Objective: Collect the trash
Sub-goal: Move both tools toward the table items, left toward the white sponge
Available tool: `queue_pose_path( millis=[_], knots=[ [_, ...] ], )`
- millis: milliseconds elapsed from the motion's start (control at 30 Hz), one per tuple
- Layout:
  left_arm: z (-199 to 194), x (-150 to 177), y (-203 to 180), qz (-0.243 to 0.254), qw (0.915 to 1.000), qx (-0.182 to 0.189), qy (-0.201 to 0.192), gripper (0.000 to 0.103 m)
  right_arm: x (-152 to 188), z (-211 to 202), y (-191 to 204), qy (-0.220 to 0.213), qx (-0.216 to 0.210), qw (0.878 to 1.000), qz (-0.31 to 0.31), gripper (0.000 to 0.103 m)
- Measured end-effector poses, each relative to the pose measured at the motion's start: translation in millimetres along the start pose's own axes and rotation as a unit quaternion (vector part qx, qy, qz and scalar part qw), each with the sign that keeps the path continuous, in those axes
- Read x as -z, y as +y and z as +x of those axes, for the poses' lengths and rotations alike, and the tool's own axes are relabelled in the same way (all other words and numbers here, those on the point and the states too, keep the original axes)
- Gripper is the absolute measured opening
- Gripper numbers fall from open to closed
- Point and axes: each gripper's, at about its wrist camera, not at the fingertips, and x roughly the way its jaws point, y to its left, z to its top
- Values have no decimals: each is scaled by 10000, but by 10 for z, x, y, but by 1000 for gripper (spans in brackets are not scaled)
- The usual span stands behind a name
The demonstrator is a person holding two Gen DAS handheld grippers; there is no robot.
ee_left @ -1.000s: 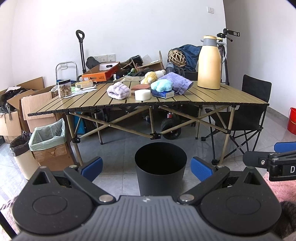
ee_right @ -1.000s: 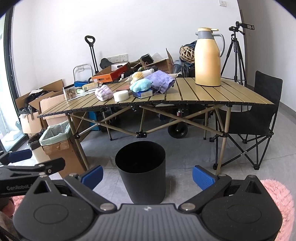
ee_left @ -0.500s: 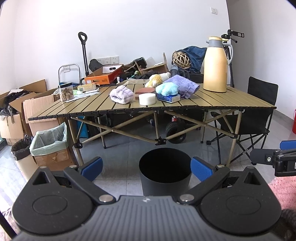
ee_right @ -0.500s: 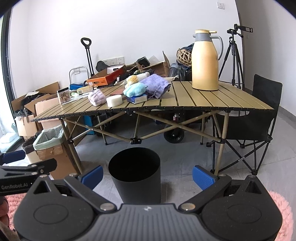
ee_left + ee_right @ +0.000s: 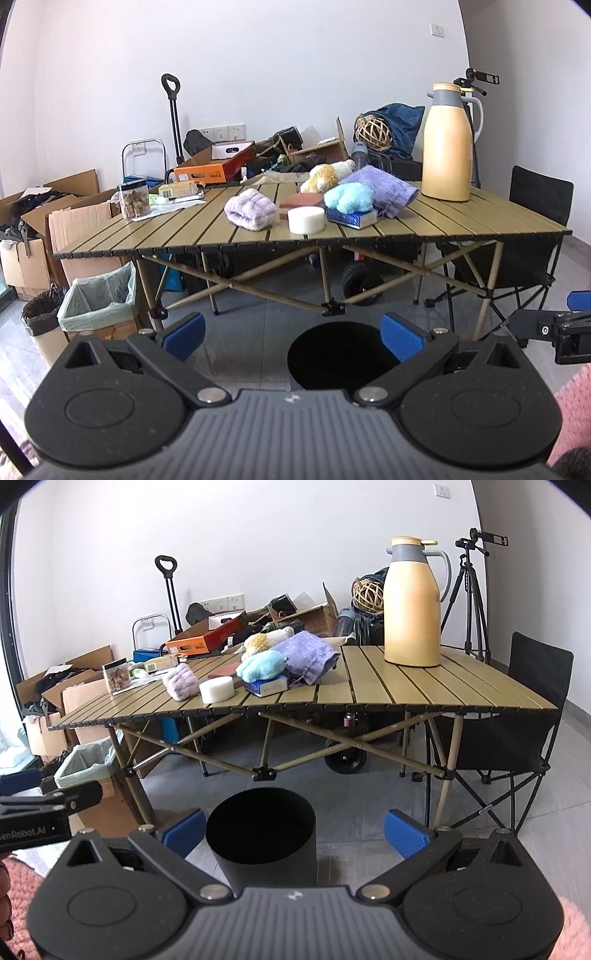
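Note:
A black round bin [image 5: 338, 356] [image 5: 261, 829] stands on the floor in front of a slatted folding table [image 5: 461, 221] [image 5: 406, 690]. On the table lie a lilac cloth bundle [image 5: 252, 214] [image 5: 181, 681], a white round block [image 5: 306, 219] [image 5: 217, 689], a light blue fluffy thing [image 5: 349, 197] [image 5: 263, 665] on a blue book, a purple towel [image 5: 384, 188] [image 5: 304, 653] and a plush toy [image 5: 327, 173]. My left gripper [image 5: 293, 334] and right gripper [image 5: 295, 827] are both open and hold nothing, well short of the table, above the bin.
A tall yellow thermos [image 5: 447, 147] [image 5: 412, 605] stands at the table's right. A snack jar [image 5: 133, 199] sits at its left. Cardboard boxes, a lined box bin [image 5: 98, 299] and a black-bagged bin [image 5: 40, 314] crowd the left. A folding chair [image 5: 532, 720] and tripod [image 5: 469, 602] stand right.
Both grippers have risen and drawn closer to the table, so the tabletop looks larger and the bin sits lower in view. Both stay open.

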Motion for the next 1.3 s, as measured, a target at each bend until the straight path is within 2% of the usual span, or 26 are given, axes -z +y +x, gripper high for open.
queue_pose_path(
  millis=[400,867,1100,1300],
  knots=[
    [475,-218,6,17,9999,-20,-113,103,-359,475,-17,-215,45,9996,-150,103],
    [1186,-582,17,-80,9994,-159,-305,103,-757,1115,49,-462,-111,9974,-538,103],
    [1567,-779,21,-187,9995,-175,-162,103,-990,1379,76,-681,-113,9944,-800,103],
    [1948,-890,-56,-89,9998,-148,-71,103,-1169,1615,55,-906,-90,9915,-930,103]
  ],
)
